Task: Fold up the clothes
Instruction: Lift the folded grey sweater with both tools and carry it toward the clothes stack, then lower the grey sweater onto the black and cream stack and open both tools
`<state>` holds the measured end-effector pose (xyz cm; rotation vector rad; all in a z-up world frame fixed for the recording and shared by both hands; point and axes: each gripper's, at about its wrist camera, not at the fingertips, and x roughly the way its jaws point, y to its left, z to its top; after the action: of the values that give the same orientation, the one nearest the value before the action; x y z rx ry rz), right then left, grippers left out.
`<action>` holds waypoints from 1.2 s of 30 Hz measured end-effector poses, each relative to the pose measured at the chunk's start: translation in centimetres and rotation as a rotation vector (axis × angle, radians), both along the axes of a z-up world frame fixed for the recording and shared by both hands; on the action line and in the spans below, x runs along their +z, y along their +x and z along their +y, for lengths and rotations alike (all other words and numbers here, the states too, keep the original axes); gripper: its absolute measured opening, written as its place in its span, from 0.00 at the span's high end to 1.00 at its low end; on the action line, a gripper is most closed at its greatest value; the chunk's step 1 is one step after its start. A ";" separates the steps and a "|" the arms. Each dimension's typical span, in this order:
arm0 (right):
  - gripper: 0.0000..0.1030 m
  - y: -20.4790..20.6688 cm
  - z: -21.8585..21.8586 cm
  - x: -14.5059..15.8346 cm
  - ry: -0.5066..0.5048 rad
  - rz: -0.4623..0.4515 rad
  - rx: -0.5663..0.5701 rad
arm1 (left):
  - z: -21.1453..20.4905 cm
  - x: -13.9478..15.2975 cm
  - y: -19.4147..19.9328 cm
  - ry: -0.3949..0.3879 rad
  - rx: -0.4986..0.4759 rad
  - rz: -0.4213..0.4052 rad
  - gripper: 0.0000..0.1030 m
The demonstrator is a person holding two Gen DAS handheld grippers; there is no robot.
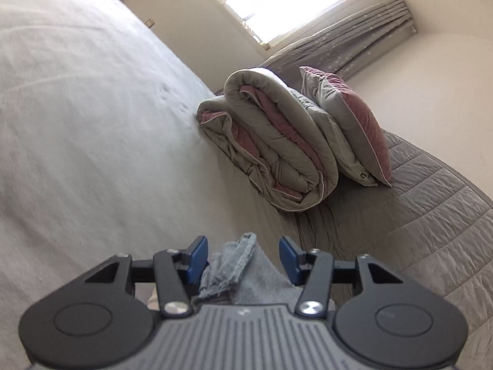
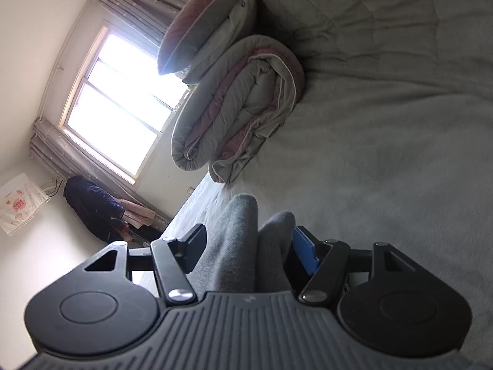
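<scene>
Left hand-held gripper [image 1: 243,257]: jaws apart, grey garment [image 1: 238,265] bunched loose between blue pads, not pinched. Right hand-held gripper [image 2: 248,246]: jaws apart, grey folds between, unclamped. Likely releasing the fold onto bed [image 1: 92,123]. Beyond: folded duvet [image 1: 271,141], then pillow [image 1: 354,123].

Grey garment [image 1: 243,274], blue-padded tongs [image 1: 243,256], grey-and-pink duvet [image 1: 271,141].

Bunched grey knit garment [image 1: 240,274] lies on the pale bed [image 1: 92,123].
</scene>
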<state>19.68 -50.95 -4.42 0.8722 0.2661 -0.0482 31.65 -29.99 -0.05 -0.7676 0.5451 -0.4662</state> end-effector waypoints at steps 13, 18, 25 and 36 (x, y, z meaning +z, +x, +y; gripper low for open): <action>0.84 2.4 5.7 -2.2 -0.545 0.044 -0.043 | -2.9 -3.0 1.6 0.228 -0.152 -0.153 0.97; 0.84 1.4 4.8 -4.3 -0.479 0.023 -0.078 | -3.0 -3.9 0.8 0.240 -0.144 -0.215 0.98; 0.52 -2.2 5.2 -0.7 -0.411 -0.013 -0.116 | -1.4 -0.3 -3.1 0.246 -0.060 -0.220 0.42; 0.06 -8.0 10.5 5.3 -0.537 0.142 -0.117 | 0.6 5.9 -9.0 0.604 -0.081 -0.125 0.03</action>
<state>11.67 -40.44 0.83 0.3491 0.3151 -0.2787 22.64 -29.36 5.82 -0.1384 0.5617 -0.3913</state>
